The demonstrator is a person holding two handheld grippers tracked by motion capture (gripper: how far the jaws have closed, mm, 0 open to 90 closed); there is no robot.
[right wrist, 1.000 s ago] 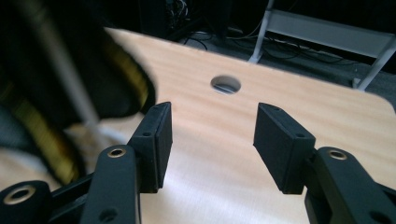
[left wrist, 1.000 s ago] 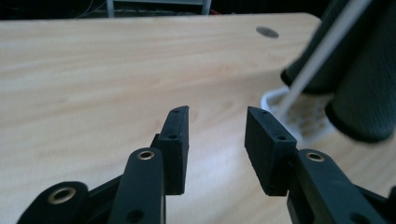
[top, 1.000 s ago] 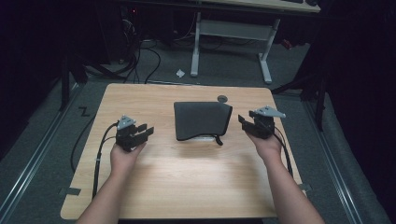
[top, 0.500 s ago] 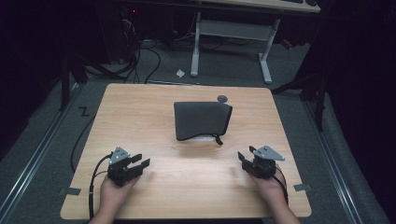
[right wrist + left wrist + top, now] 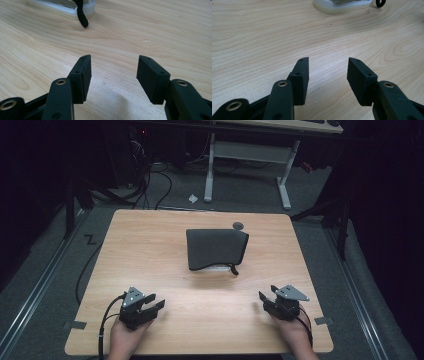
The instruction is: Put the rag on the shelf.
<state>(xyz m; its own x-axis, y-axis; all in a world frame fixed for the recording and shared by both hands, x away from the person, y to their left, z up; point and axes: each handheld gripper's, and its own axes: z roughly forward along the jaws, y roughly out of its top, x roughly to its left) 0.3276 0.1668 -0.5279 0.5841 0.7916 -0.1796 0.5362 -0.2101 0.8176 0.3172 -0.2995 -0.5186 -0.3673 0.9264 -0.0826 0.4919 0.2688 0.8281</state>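
Pouch (image 5: 216,247) well ahead, btwn tongs

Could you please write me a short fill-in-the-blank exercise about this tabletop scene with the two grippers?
1. The dark pouch lies on the wooden ____.
2. The jaws of the left gripper stand ____, with nothing between them.
3. The right gripper holds ____.
4. In the high view, both grippers sit near the table's ____ edge, apart from the pouch.

Missing words: table; open; nothing; near
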